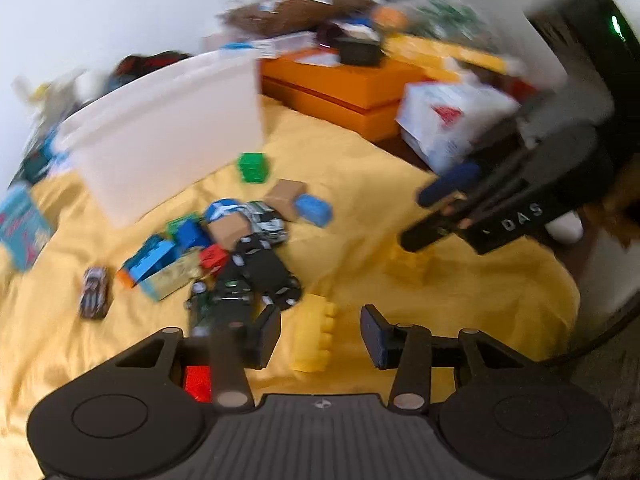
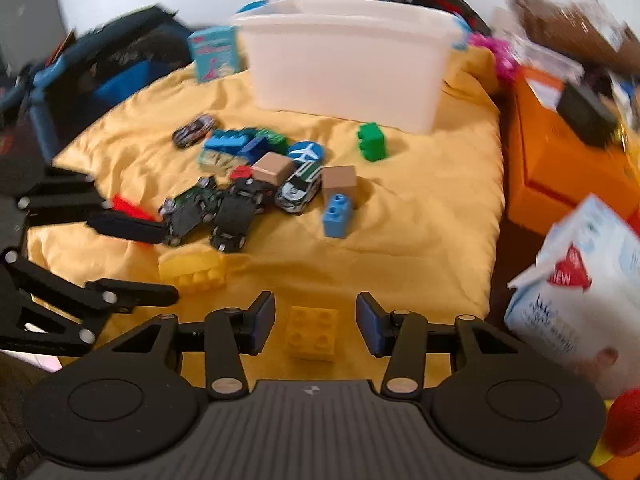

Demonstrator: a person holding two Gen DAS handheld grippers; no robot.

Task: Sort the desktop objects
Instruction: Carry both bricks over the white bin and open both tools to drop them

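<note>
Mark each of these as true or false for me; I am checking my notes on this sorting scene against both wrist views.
1. Both hand-held grippers are open. True: the left hand-held gripper and the right hand-held gripper each have their fingers spread, with nothing clamped.
2. A yellow brick lies between the right fingers. True.
3. The white bin stands on a blue cloth. False: it stands on the yellow cloth.
4. The green brick sits inside the bin. False: it sits on the cloth in front of the bin.
5. Toy cars lie in the pile with the bricks. True.
</note>
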